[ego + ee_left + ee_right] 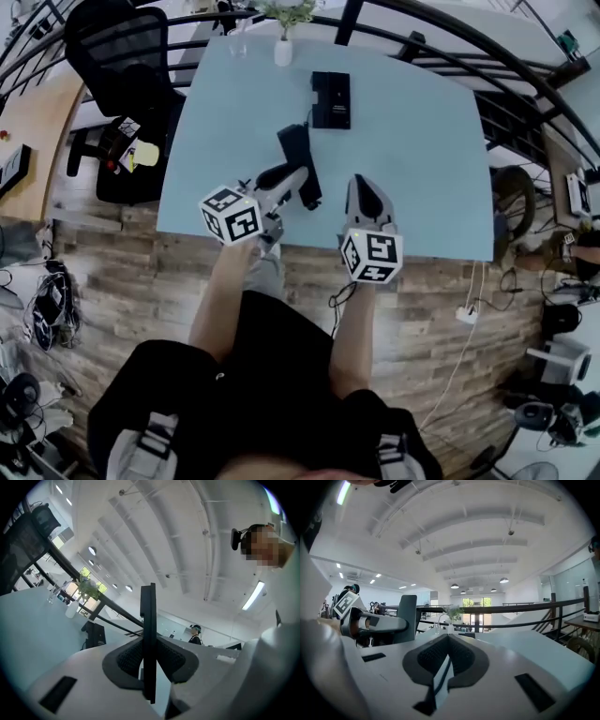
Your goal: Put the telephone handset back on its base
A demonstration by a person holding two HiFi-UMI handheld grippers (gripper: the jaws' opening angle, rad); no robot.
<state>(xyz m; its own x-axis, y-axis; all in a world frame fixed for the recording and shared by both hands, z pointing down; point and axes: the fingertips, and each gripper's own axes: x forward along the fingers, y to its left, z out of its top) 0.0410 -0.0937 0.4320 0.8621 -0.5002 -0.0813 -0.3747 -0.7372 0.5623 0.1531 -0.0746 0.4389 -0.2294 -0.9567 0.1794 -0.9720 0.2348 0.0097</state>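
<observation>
1. Wide pale-blue bench [422,169] on show here, its top nearly bare, sitting on a wood-plank floor [112,262].
2. A black railing [450,42] curves round the bench's far and right sides. A black office chair [122,56] is parked off the far left corner.
3. Cables and a white power strip [466,314] lie on the floor to the right, well clear of the bench. Overhead, the gripper views catch a ribbed white ceiling with light strips.
4. At the far edge stands a small white vase [283,49] with a green sprig. Just nearer than that, the black telephone base [330,98] lies flat around the middle of the bench.
5. Now the action: the left tool [296,178] is clenched on the black handset [300,150], which runs edge-on between the pads in its own view.
6. The handset is angled above the bench's near half, short of the base and apart from it, its far end pointing roughly that way. Whether its near end touches the bench, I can't tell.
7. The right tool [360,180] hovers beside it to the right, pads drawn together with nothing between them.
8. Both marker cubes hang out past the near edge, over the floor.
9. Room to move: bare bench lies between handset and base, and broad bare stretches lie left and right of the base. Only the vase crowds the far rim.
</observation>
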